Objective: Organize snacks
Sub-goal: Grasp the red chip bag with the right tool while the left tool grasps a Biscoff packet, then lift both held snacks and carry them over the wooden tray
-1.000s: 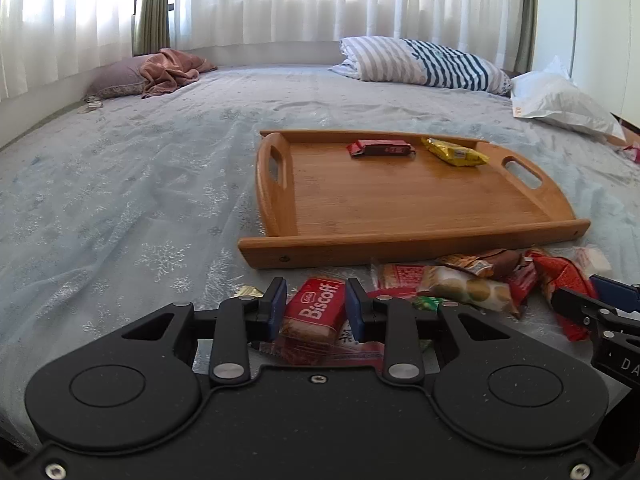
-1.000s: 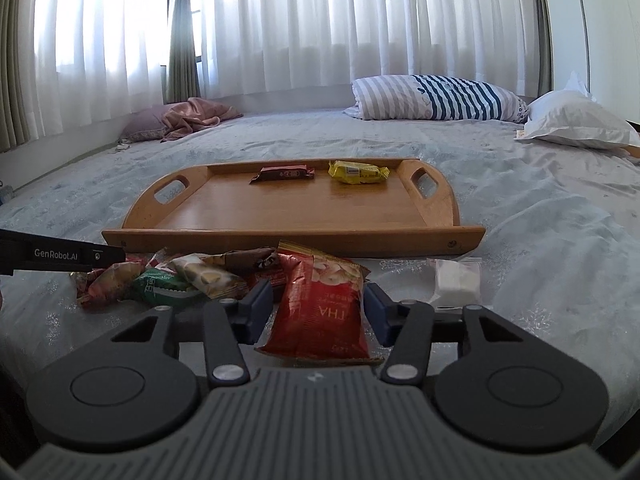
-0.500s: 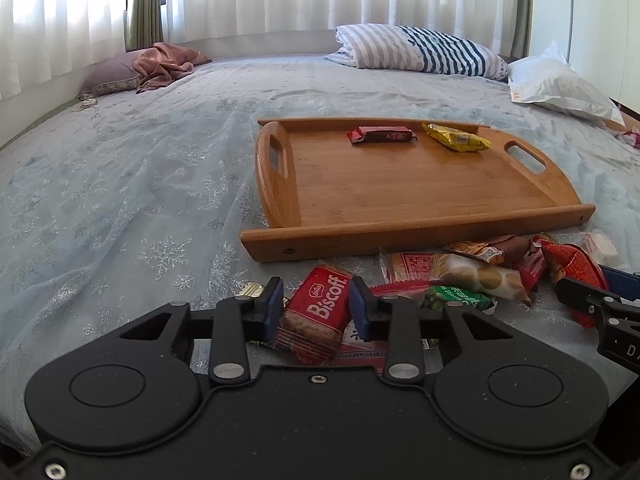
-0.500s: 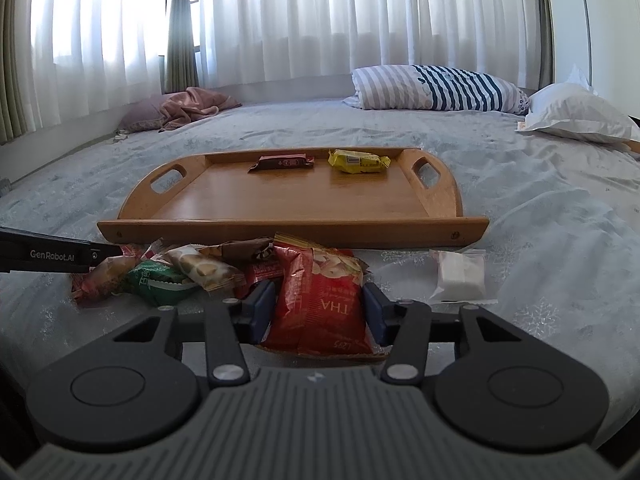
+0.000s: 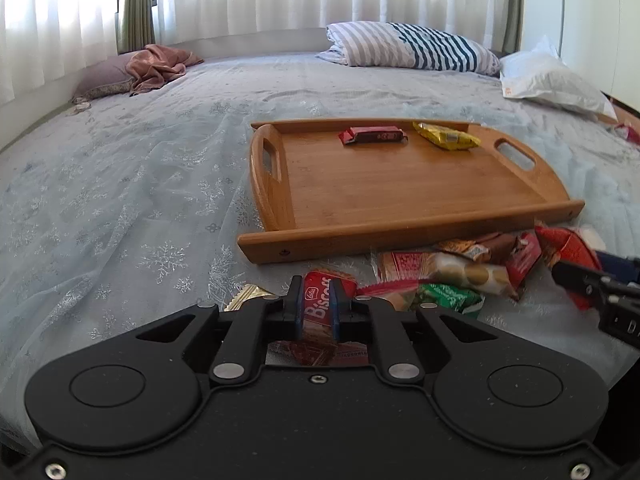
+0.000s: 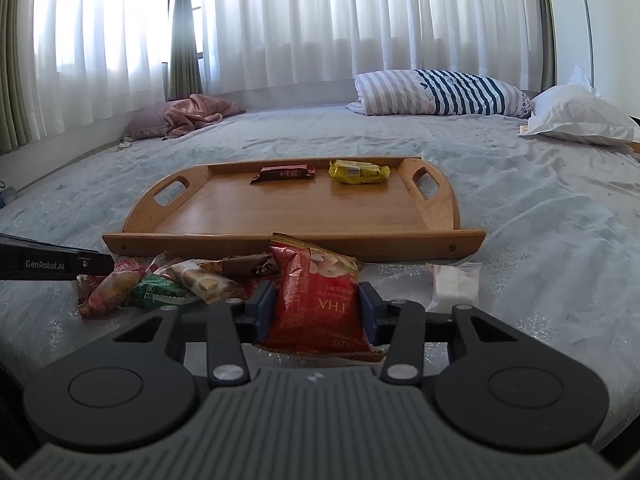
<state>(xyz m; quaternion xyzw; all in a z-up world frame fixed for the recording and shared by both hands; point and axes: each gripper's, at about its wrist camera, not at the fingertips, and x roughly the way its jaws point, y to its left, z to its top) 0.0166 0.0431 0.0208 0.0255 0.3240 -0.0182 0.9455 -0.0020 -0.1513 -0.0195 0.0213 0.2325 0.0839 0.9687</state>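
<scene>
A wooden tray (image 5: 400,236) lies on the bed and holds a red bar (image 5: 372,135) and a yellow packet (image 5: 446,141). A heap of loose snacks (image 5: 444,276) lies in front of its near rim. My left gripper (image 5: 316,306) is shut on a red Biscoff packet (image 5: 318,304) at the heap's left end. My right gripper (image 6: 316,312) has its fingers on both sides of a red snack bag (image 6: 316,300), touching it. The tray also shows in the right wrist view (image 6: 296,242), with the red bar (image 6: 284,173) and yellow packet (image 6: 358,171).
A clear packet with a white block (image 6: 454,286) lies right of the red bag. A striped pillow (image 5: 412,46), a white pillow (image 5: 556,84) and a pink cloth (image 5: 156,66) lie at the bed's far side. Curtains hang behind.
My left gripper has closed onto the Biscoff packet, squeezing it narrow. My right gripper has closed in a little on the red bag. Both have risen slightly.
</scene>
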